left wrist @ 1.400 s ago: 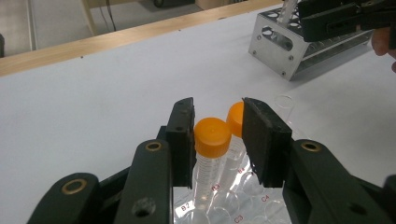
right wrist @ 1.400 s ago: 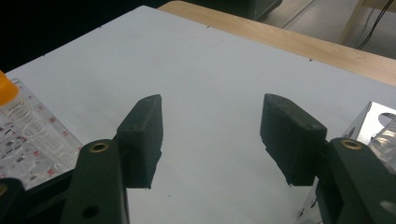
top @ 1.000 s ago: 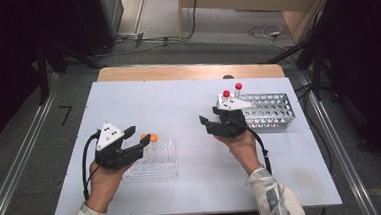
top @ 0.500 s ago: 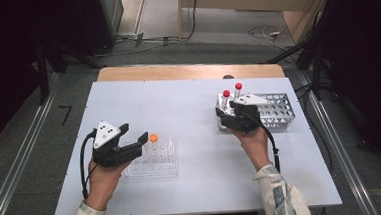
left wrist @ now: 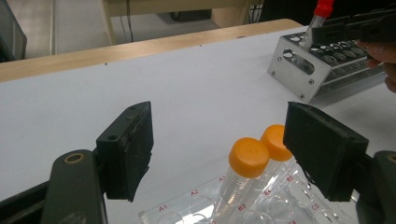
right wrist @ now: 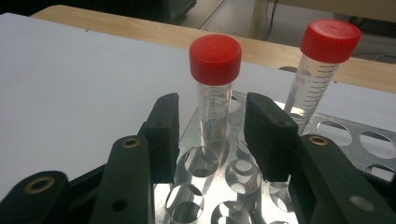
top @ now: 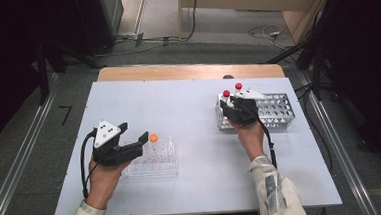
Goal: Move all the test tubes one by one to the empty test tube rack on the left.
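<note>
White tabletop (top: 194, 112): perforated metal rack (top: 274, 110) far right w/ red-capped clear tube (right wrist: 215, 88) between right gripper (right wrist: 212, 135) jaws, just closing, not yet pinching. Left gripper (left wrist: 219, 154) spread, just opening, above clear plastic rack (top: 154, 162) w/ orange-capped tubes (left wrist: 247, 163).

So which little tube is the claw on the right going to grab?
Find the shiny metal rack on the table's right side. Two red-capped tubes stand at its left end. It is the nearer tube, standing between the right claw pads with a gap either side; the other tube stands farther back.
</note>
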### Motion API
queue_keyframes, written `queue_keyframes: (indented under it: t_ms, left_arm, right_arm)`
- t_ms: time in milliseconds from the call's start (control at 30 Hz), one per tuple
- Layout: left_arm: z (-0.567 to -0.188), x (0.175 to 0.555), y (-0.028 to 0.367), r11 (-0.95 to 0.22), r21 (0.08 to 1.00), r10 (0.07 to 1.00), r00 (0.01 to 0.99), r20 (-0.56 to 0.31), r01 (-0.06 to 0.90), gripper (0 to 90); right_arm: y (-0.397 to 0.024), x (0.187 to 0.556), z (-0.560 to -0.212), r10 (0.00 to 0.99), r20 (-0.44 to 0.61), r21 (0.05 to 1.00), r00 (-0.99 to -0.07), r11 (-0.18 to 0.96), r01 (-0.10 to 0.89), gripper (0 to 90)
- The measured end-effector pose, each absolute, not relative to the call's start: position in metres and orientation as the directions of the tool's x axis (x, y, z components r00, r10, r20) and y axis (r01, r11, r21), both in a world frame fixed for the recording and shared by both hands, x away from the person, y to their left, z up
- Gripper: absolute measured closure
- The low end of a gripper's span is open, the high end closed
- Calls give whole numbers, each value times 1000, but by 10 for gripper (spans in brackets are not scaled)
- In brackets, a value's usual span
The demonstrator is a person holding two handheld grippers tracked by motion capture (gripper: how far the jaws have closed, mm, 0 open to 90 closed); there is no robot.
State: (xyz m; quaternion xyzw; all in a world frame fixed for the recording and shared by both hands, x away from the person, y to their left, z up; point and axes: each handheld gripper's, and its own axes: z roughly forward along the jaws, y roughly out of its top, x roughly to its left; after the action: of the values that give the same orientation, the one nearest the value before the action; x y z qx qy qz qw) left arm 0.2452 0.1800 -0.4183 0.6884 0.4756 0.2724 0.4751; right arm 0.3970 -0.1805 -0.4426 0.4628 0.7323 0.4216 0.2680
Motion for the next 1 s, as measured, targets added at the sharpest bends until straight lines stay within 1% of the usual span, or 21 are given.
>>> queue_keyframes:
  t_ms: [100,200,400,600,1000]
  left_arm:
    - [-418,245,181,-94,913,914,398,-78,396,251]
    - [-418,245,181,-93,913,915,396,-79,398,251]
    - [-418,245,182,-92,913,915,395,-80,398,251]
    - [-418,246,183,-89,912,916,393,-82,399,251]
    - [-416,246,185,-68,914,920,380,-98,399,251]
  right_arm:
    - [-180,403,-442,905,-14,856,-426,231,462,559]
    - [-177,406,-442,904,-21,851,-426,240,467,598]
    - [-176,409,-445,906,-21,846,-422,241,476,706]
    - [-177,408,-439,906,-23,854,-422,237,463,712]
    - [-175,402,-404,904,-48,882,-424,238,406,714]
